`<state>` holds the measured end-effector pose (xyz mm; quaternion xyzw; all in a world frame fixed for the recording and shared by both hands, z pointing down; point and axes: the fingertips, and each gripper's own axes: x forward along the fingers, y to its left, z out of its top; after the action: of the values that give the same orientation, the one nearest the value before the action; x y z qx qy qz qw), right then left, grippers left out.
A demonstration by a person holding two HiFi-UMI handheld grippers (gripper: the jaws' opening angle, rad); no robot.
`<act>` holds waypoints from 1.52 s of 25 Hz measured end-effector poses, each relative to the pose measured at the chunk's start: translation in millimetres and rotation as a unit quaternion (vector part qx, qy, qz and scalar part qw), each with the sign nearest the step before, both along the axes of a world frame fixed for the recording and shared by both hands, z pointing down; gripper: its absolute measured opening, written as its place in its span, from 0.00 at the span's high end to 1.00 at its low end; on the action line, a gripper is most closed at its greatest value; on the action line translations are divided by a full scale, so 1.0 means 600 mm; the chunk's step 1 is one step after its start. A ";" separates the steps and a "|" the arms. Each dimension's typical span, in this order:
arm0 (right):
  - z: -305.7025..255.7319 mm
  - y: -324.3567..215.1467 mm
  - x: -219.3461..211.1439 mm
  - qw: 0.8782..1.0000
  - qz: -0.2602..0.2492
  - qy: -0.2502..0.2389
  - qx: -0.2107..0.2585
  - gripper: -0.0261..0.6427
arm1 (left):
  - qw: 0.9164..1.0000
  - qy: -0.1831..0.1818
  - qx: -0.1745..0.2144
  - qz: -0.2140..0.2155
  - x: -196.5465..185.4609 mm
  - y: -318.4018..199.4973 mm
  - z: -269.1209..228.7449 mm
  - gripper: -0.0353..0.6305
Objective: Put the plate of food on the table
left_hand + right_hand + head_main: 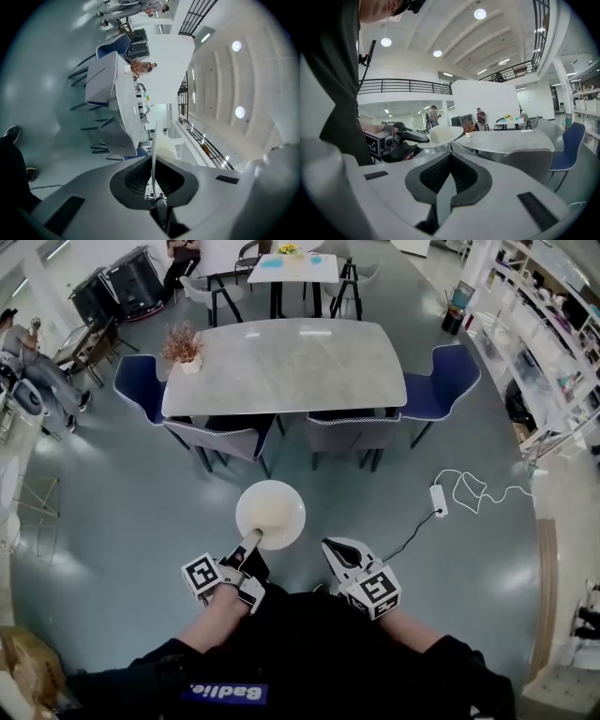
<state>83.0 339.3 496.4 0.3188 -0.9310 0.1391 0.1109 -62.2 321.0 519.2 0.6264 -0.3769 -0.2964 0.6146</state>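
- left gripper [251,538]: jaws pinched on the near rim of the plate [270,514]. The plate is level over the floor, sticking out at the claw's 12 o'clock.
- right gripper [336,549]: jaws together, nothing in them, just beside the plate at its 4 o'clock.
- table [286,367]: at 12 o'clock from the plate, well apart, long axis 9-to-3 across the approach.
- grey chairs [225,439] line its near edge, so the set-down likely has to reach over them, left hand only.

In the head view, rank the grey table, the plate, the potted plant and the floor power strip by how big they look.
Largest to smallest: grey table; plate, though nearness to the camera enlarges it; potted plant; power strip.
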 end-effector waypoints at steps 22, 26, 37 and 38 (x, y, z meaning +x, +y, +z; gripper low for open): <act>0.010 -0.204 -0.054 0.999 0.030 0.030 -0.012 0.94 | 0.999 0.009 0.002 0.043 -0.047 -0.222 0.006 0.91; 0.008 -0.271 -0.100 0.998 0.049 0.036 -0.010 0.94 | 0.998 0.010 0.012 0.067 -0.085 -0.291 -0.006 0.91; -0.004 -0.416 -0.159 0.992 0.113 0.048 0.011 0.94 | 0.993 0.020 0.003 0.119 -0.161 -0.425 0.002 0.91; -0.006 -0.423 -0.159 0.992 0.115 0.049 0.012 0.94 | 0.992 0.021 0.002 0.120 -0.162 -0.432 0.001 0.91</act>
<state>-12.6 85.3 492.9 0.4313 -0.8833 0.1240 0.1356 -159.4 61.6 519.9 0.6621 -0.2849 -0.2344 0.6523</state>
